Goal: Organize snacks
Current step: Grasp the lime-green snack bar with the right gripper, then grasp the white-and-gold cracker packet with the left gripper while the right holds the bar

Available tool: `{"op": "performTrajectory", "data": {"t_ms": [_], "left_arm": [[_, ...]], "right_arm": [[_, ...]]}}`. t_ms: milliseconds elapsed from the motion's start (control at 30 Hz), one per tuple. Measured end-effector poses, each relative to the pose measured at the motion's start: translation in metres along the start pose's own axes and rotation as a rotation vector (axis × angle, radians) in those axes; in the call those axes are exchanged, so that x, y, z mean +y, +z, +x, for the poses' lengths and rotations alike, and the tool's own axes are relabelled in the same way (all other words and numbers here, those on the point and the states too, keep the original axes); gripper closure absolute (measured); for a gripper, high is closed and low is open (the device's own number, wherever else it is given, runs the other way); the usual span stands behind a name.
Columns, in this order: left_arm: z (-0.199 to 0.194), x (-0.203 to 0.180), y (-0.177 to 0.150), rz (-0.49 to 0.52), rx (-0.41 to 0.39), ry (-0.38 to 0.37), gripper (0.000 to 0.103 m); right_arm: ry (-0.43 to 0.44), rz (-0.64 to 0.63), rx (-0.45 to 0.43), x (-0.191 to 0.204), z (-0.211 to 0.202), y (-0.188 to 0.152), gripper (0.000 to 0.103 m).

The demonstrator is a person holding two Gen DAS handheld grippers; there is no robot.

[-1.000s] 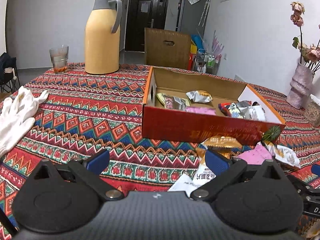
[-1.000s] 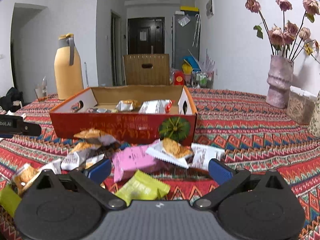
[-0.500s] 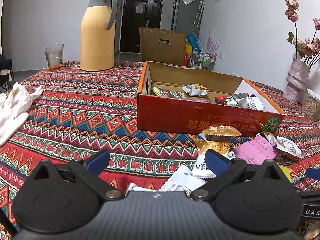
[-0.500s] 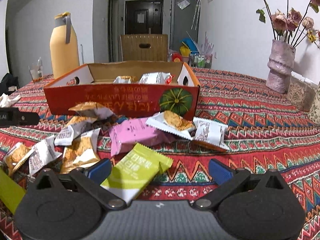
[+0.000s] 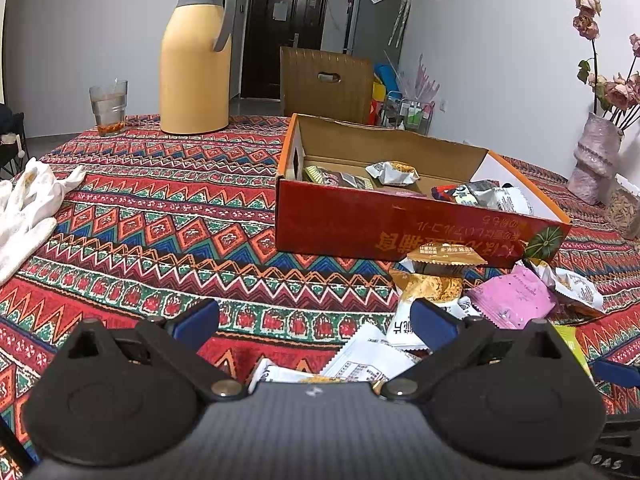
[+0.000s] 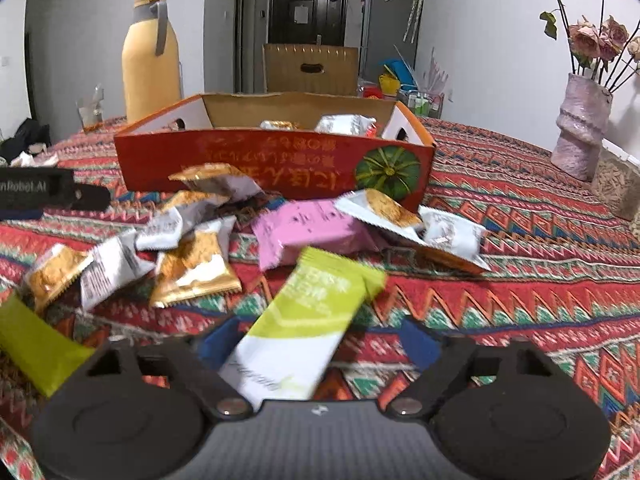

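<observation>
Right wrist view: the counter (image 6: 540, 240) under its red zigzag cloth fills the frame. On it, the red cardboard box (image 6: 276, 164) stands open-topped straight ahead, a few wrapped snacks visible inside above its front wall. Behind and left of the box stands the tall yellow thermos (image 6: 150, 60); far right, the pink vase (image 6: 580, 128) of dried roses.

Loose snacks lie scattered on the cloth between the box and me. Pink packet (image 6: 312, 232) in the middle of the pile, near the box front. White-and-orange cracker packet (image 6: 380, 210) partly over its right edge. Gold packet (image 6: 196, 272) left of centre. Green-and-white packet (image 6: 308, 320) closest to me, lying lengthwise between the blue pads of my right gripper (image 6: 320, 344); this gripper is spread wide, pads clear of the wrapper on both sides, nothing grasped. Some motion blur here.

Left wrist view: same box (image 5: 400, 228) ahead and right, thermos (image 5: 196, 60) and a drinking glass (image 5: 108, 108) beyond on the left, white gloves (image 5: 28, 208) at the counter's left edge. My left gripper (image 5: 316, 322) is also spread wide, holding nothing; a white packet (image 5: 368, 356) lies low between its pads, the right pad in front of the near end of the snack pile.
</observation>
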State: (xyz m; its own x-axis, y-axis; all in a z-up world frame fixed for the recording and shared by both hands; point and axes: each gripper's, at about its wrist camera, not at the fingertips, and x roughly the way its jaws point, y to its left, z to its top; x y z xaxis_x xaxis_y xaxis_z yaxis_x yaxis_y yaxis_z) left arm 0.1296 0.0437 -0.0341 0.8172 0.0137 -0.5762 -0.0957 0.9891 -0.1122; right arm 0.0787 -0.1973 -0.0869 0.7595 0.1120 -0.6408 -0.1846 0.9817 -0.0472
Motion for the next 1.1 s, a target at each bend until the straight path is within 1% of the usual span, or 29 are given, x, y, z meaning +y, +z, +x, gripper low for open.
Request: {"op": "performTrajectory", "data": {"t_ms": [33,67,100,133,167,267,400,633,700,800,933,1000,1100], "left_arm": [[0.000,0.000,0.000,0.000,0.002,0.000,0.000],[0.001,0.000,0.000,0.001,0.004,0.001,0.000],[0.001,0.000,0.000,0.001,0.006,0.002,0.000],[0.001,0.000,0.000,0.002,0.008,0.002,0.000],[0.001,-0.001,0.000,0.004,0.011,0.002,0.000],[0.000,-0.001,0.000,0.012,0.024,-0.001,0.000],[-0.005,0.002,0.003,0.014,0.053,-0.020,0.000],[0.001,0.005,-0.008,0.091,0.160,-0.009,0.000],[0.002,0.005,-0.012,0.109,0.176,0.002,0.000],[0.001,0.004,-0.016,0.127,0.192,-0.004,0.000],[-0.003,0.000,-0.019,0.157,0.193,-0.003,0.000],[-0.004,-0.001,-0.020,0.165,0.198,-0.014,0.001],[-0.002,0.000,-0.022,0.159,0.208,-0.047,0.005]], "right_arm": [[0.002,0.004,0.000,-0.004,-0.003,-0.001,0.035],[0.006,0.006,-0.001,-0.008,-0.005,-0.003,0.047],[0.014,0.009,-0.003,-0.011,-0.007,-0.004,0.054],[0.015,0.011,-0.006,-0.014,-0.009,-0.005,0.064],[0.007,0.013,-0.009,-0.016,-0.010,-0.006,0.066],[0.005,0.036,-0.022,-0.022,-0.013,-0.008,0.067],[0.005,0.054,-0.062,-0.028,-0.019,-0.007,0.067],[-0.007,0.094,-0.106,-0.043,-0.026,-0.007,0.067],[-0.009,0.106,-0.110,-0.047,-0.026,-0.008,0.067],[-0.006,0.117,-0.113,-0.050,-0.026,-0.010,0.067],[0.002,0.126,-0.114,-0.053,-0.025,-0.012,0.067],[0.004,0.131,-0.115,-0.054,-0.025,-0.014,0.067],[0.009,0.139,-0.116,-0.055,-0.025,-0.016,0.067]]}}
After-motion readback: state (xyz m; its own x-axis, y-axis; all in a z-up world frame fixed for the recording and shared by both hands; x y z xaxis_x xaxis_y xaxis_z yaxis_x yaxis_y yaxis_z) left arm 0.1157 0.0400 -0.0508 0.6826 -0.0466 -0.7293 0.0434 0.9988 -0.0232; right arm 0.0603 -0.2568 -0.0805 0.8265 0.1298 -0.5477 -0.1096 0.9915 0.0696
